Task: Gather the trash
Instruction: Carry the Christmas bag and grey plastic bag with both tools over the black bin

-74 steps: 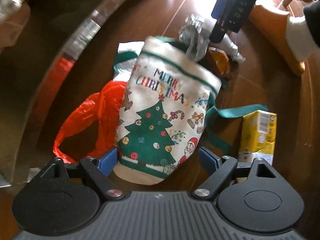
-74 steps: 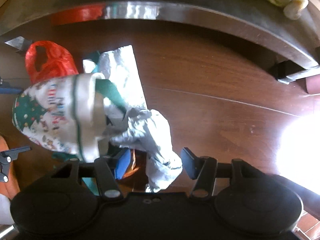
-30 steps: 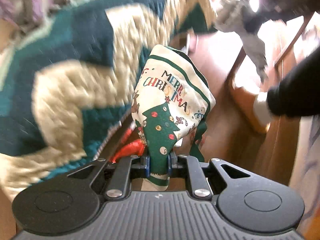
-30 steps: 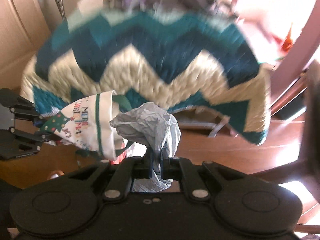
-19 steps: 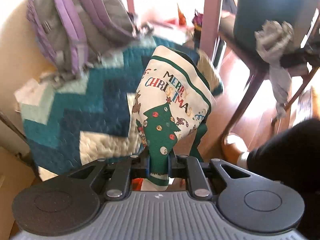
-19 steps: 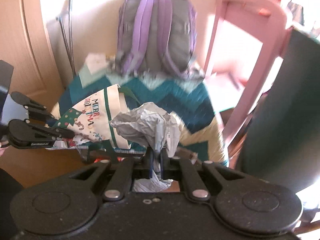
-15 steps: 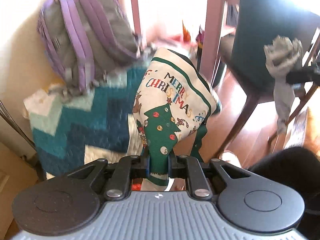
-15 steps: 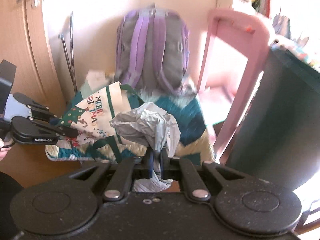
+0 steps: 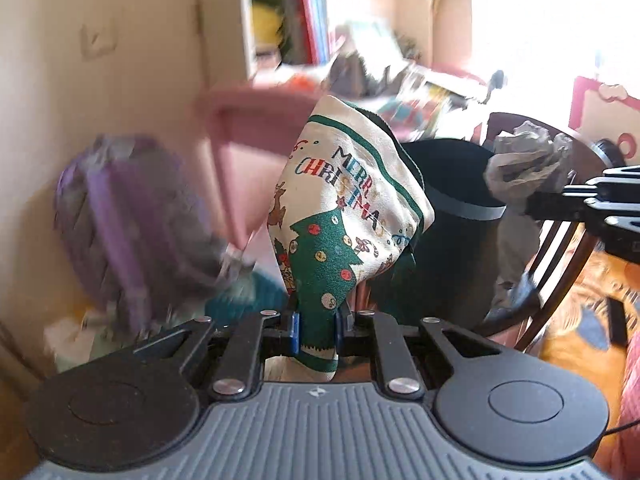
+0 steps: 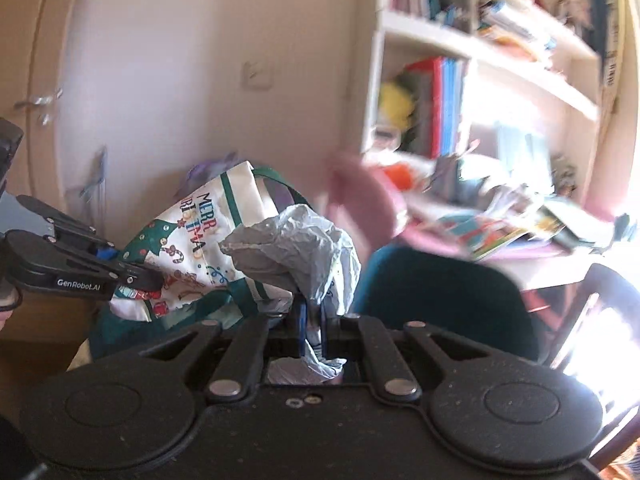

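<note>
L gripper pinches bottom edge of the Christmas drawstring bag, jaws narrow on the cloth; bag stands up w/ its mouth on top, in front of the dark teal chair. R gripper jaws nearly closed on crumpled grey plastic wrapper, held just right of the bag's mouth. Bookshelf and pink desk behind the bag, blurred.

The Christmas bag, white cloth printed with a green tree and "MERRY CHRISTMAS", stands up in the air, pinched at its bottom edge, its green-trimmed mouth uppermost. The crumpled grey plastic is bunched, held aloft beside it.
</note>
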Motion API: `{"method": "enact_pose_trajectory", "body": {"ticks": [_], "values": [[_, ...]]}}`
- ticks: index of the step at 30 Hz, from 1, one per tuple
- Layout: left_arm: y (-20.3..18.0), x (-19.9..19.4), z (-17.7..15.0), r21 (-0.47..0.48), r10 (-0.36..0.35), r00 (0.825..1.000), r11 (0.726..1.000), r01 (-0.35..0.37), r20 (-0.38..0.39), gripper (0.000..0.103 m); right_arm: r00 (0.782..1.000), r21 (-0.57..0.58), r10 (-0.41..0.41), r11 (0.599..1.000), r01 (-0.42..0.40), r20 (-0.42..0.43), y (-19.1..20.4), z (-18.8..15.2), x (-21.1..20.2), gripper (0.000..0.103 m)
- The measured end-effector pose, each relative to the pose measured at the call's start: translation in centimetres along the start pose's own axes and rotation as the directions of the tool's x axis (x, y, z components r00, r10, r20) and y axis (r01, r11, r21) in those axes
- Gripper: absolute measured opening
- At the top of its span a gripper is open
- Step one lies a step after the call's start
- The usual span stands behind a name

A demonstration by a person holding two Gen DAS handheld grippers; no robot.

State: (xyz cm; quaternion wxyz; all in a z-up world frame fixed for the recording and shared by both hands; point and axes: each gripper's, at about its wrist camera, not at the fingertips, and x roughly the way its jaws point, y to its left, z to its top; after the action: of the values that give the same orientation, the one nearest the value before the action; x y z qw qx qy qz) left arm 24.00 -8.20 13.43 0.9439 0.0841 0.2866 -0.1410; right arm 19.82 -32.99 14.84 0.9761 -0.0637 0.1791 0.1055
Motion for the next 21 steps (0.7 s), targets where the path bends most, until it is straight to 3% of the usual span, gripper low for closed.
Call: {"method": "enact_pose_trajectory", "body": {"ticks": [4,11,16,21], "values": [[-3.2,0.3,4.6,0.026,-0.022,0.998,0.999,0.021,0.055,0.015,0.996,0.036,-0.079,0.996,0.078,0.034,-3.6,1.3,-0.9,0.005],[-8.8,3.0,11.7,0.042,-0.055,0.994,0.998,0.051,0.094,0.015,0.982,0.075,-0.189,0.979,0.188,0.005,-9.0,2.1,-0.1,0.005],[-12.5,6.8,14.1,0.072,-0.081,0.995,0.994,0.076,0.055,0.015,0.973,0.1,-0.227,0.968,0.229,-0.032,-11.5,1.1,1.6,0.005],[-15.7,11.3,14.0,0.115,-0.076,0.997,0.99,0.078,-0.029,0.015,0.972,0.105,-0.218,0.968,0.227,-0.092,-12.7,-0.3,4.1,0.005]]}}
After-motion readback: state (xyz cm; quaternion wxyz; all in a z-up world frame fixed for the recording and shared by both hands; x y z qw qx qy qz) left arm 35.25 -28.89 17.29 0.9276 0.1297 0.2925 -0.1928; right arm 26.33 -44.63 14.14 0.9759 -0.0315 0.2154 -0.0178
